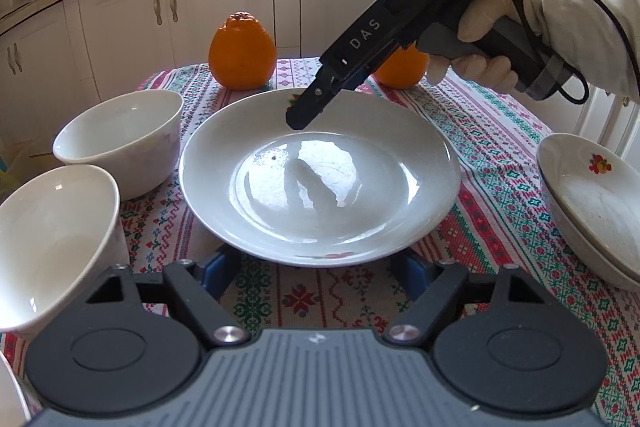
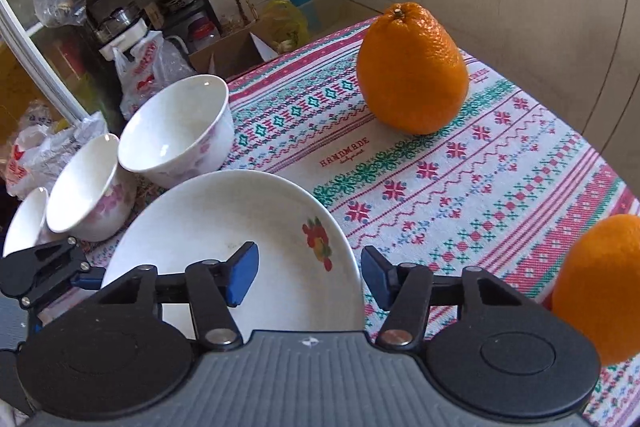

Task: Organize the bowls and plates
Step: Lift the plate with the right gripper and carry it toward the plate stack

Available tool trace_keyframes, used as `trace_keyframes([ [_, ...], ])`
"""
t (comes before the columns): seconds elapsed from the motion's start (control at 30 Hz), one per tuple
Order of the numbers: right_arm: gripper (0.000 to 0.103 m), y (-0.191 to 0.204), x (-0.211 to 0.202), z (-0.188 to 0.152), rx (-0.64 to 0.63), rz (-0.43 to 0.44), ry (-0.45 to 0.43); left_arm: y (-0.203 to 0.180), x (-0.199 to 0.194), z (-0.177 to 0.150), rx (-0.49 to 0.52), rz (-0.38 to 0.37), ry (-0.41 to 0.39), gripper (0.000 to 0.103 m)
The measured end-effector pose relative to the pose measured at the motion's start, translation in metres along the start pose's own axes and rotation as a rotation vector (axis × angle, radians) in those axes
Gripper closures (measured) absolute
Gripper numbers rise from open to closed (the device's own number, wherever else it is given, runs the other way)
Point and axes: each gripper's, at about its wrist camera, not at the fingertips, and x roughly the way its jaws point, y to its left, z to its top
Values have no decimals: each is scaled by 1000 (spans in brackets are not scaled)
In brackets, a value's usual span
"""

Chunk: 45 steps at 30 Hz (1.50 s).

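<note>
White plate rim sits between right claw pads.

Left edge: three bowls stood in a row just beside the plate, closing that side.
Far side: two oranges stood well apart, with bare cloth between them.
Right side: stacked dishes blocked the table edge.
Over plate: the right gripper occupied the far rim.
</note>
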Motion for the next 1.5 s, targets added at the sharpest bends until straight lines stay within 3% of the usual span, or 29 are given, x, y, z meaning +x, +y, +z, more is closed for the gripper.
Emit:
trace_keyframes([
  [0.8, 42, -4, -6, -12, 46, 84, 23, 2, -4, -1, 45, -18, 7, 21],
  [1.17, 40, 1, -5, -12, 40, 81, 23, 0, -7, -3, 84, -13, 1, 21],
  [1.5, 40, 15, -28, -22, 34, 70, 20, -2, -22, 1, 104, -58, 9, 21],
])
